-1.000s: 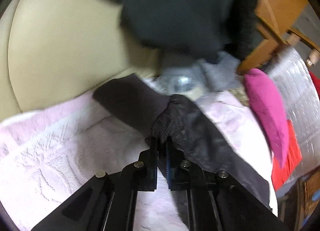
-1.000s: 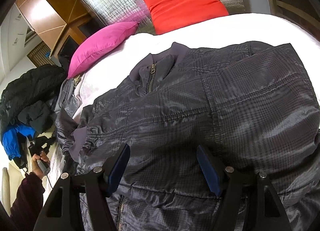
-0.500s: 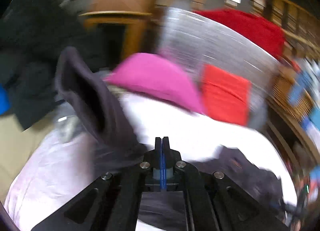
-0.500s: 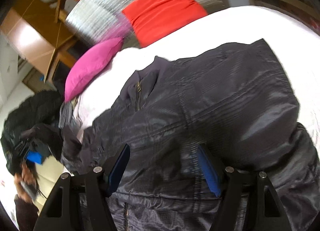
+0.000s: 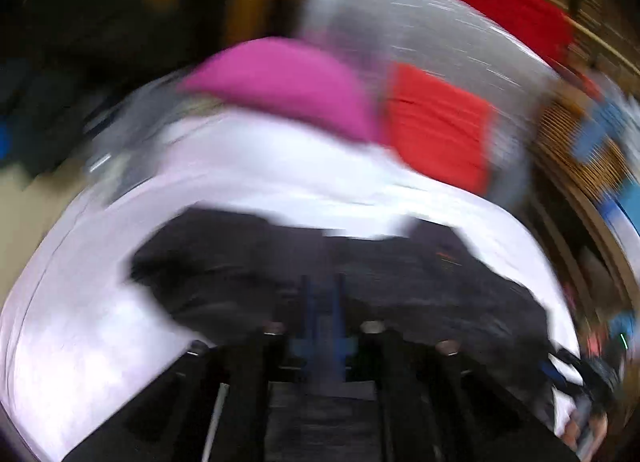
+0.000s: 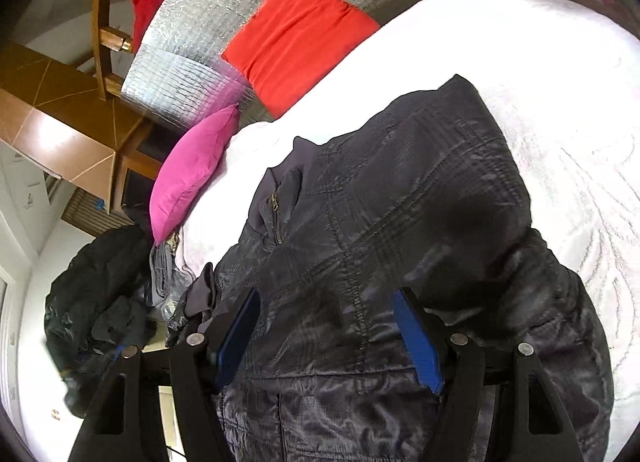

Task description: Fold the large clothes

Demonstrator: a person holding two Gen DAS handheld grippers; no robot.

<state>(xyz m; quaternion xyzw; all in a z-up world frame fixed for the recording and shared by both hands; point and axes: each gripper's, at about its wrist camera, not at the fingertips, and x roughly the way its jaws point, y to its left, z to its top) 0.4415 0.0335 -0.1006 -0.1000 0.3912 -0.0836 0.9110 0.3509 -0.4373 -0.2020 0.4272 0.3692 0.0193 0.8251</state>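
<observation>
A dark grey checked jacket (image 6: 400, 202) lies on the white bed cover (image 6: 560, 102), zip and collar toward the pillows. My right gripper (image 6: 326, 326) is open, its blue-padded fingers (image 6: 416, 338) hovering over the jacket's lower part, holding nothing. The left wrist view is heavily blurred by motion. In it the jacket (image 5: 360, 262) lies ahead on the bed cover (image 5: 100, 322). My left gripper (image 5: 322, 302) shows two blue pads a small gap apart over the dark fabric; whether it grips cloth is not clear.
A magenta pillow (image 6: 192, 170) and an orange-red pillow (image 6: 296, 34) lean on a silver quilted headboard (image 6: 192, 58). A pile of dark clothes (image 6: 100, 294) lies off the bed's left side. Wooden furniture (image 6: 60, 130) stands behind.
My left gripper swung from the bed's left side, where it pinched the sleeve, over onto the jacket's body; its pads now show a small gap. My right gripper stayed open and tilted.
</observation>
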